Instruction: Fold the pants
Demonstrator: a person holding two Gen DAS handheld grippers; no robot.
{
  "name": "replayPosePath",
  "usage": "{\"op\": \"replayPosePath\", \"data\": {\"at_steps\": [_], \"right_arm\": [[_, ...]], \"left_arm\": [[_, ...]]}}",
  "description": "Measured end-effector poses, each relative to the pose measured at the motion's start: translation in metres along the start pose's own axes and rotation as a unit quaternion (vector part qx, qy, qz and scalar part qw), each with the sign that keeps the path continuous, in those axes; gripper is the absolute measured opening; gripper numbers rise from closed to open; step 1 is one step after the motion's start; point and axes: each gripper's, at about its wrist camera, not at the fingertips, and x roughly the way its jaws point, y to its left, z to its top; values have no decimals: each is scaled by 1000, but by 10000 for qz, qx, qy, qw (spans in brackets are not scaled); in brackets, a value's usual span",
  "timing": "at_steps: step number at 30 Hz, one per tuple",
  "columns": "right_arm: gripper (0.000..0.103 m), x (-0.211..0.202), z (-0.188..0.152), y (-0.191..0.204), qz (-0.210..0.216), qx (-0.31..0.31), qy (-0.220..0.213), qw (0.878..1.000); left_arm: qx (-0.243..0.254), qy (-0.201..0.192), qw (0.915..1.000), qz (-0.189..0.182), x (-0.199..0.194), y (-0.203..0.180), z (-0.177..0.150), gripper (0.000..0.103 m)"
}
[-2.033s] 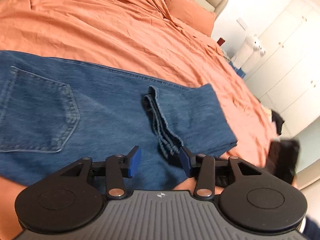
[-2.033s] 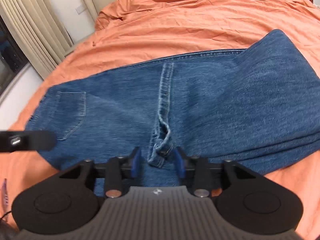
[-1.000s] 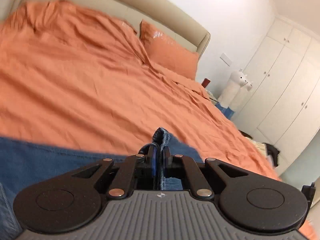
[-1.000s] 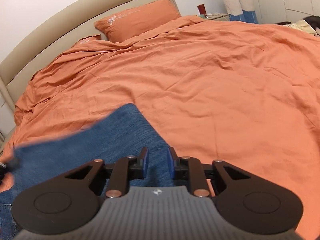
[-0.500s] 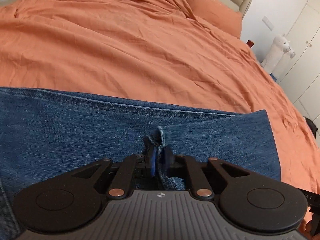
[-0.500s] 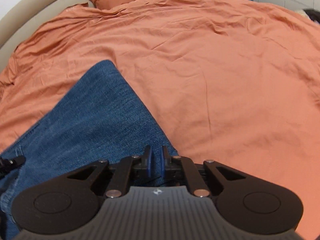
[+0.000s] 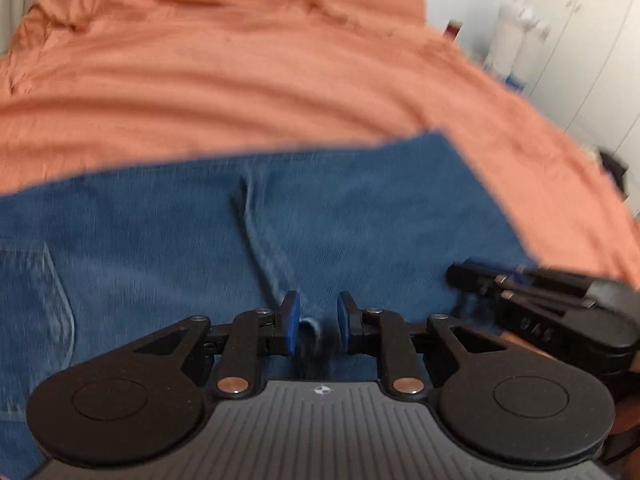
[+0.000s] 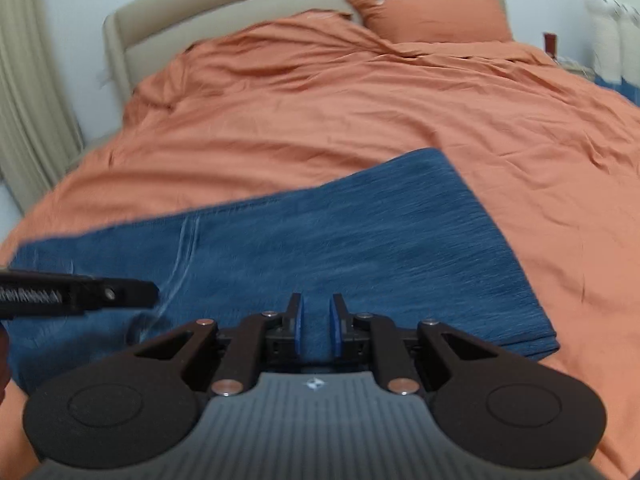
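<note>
Blue jeans [image 7: 360, 220] lie folded across the orange bed, with a back pocket [image 7: 36, 300] at the left and a hem seam [image 7: 256, 240] running over the top layer. My left gripper [image 7: 318, 322] sits low over the near edge with its jaws a little apart. The hem end lies loose between them, and the pads do not press it. In the right wrist view, my right gripper [image 8: 316, 322] hovers over the jeans [image 8: 360, 232] near their right end. Its jaws are opening, with denim below the gap and nothing pinched. Each gripper shows in the other's view: right gripper [image 7: 452, 274], left gripper [image 8: 150, 292].
The orange duvet [image 8: 360, 100] covers the whole bed, with a pillow [image 8: 428, 12] and a beige headboard [image 8: 240, 4] at the far end. A curtain [image 8: 24, 100] hangs on the left. White wardrobe doors [image 7: 580, 40] and a white plush toy [image 7: 512, 28] stand on the right.
Both grippers came down from holding the denim up and laid the leg end over the jeans. Both had their jaws shut on the fabric; now they stand apart.
</note>
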Motion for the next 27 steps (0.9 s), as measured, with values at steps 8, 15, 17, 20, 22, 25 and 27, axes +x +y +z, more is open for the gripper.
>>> {"op": "replayPosePath", "data": {"at_steps": [8,15,17,20,22,25,27], "right_arm": [[11,19,-17,-5,76,-145,581,9982],[15,-13,-7,-3,538,-126,-168,9983],[20,-18,-4,2,798,-167,-334,9961],[20,-21,-2,19,986,-419,-511,9929],[20,-22,-2,30,1021,-590,-612,9911],[20,-18,0,45,1026,-779,-685,9893],[20,-15,2,54,997,-943,-676,9882]], "left_arm": [[-1100,297,9932,-240,10,30,-13,32],[-1255,-274,9917,-87,-61,56,-8,36],[-1535,-458,9871,35,-85,78,-8,37],[-2205,-798,9720,139,-120,121,-10,40],[-2681,-995,9578,285,-137,152,-16,40],[-3362,-1249,9318,557,-159,199,-34,42],[-3768,-1363,9137,681,-169,229,-51,45]]}}
